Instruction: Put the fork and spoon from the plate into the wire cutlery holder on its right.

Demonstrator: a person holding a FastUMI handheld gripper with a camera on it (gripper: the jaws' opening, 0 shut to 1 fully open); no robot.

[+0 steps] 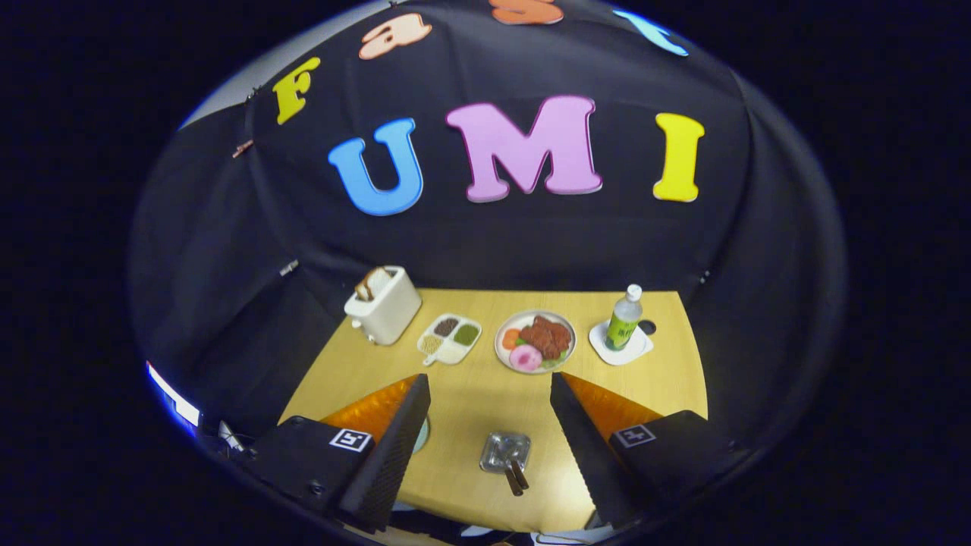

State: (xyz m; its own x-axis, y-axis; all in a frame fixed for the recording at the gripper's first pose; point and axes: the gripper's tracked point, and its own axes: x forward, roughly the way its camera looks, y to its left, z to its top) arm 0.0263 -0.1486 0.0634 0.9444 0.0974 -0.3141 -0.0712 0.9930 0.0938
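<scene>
Tool (pixel 489 394) spread wide, empty; holder (pixel 505 452) between fingers; beyond: toaster (pixel 383 304), food plate (pixel 535 340), bottle (pixel 624 318).

A staged booth: black cloth wall (pixel 485 243) behind a wooden table (pixel 470 394) set with a toaster (pixel 383 305), plate of food (pixel 535 341) and bottle (pixel 624 318)

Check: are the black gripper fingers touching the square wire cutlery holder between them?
Apart. In the gripper view the wire cutlery holder sits between the open gripper fingers, with bare wooden table on both sides.
</scene>
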